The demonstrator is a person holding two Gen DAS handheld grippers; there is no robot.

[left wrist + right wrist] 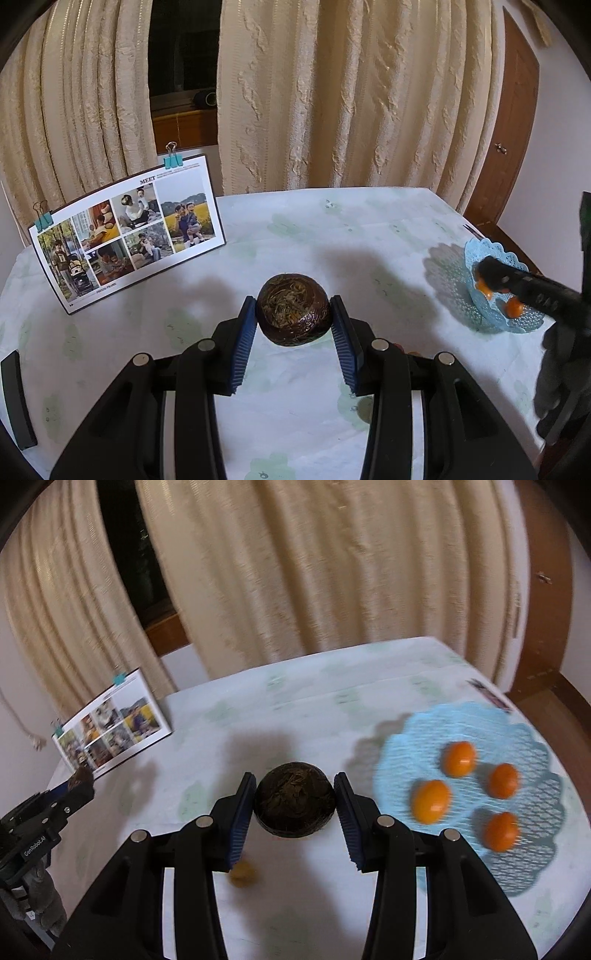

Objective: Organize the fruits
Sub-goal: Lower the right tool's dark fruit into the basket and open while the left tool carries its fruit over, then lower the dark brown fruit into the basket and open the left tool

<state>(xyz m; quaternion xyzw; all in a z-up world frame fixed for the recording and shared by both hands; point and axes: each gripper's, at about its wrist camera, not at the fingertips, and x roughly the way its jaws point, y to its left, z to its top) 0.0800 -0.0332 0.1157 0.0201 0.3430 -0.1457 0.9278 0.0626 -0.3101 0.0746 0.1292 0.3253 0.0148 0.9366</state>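
My left gripper [293, 312] is shut on a dark brown round fruit [293, 308], held above the table. My right gripper [294, 799] is shut on a second dark brown round fruit [294, 803], just left of a light blue lattice plate [517, 864]. Several small orange fruits [431, 800] lie on that plate. One more orange fruit [242, 875] lies blurred on the table below my right gripper. In the left wrist view the plate [480, 306] is at the right, with the right gripper's arm over it.
A clipped photo board [125, 230] stands at the table's back left. Cream curtains hang behind the table. A wooden door [509, 140] is at the far right. The table has a white cloth [332, 229] with pale green prints.
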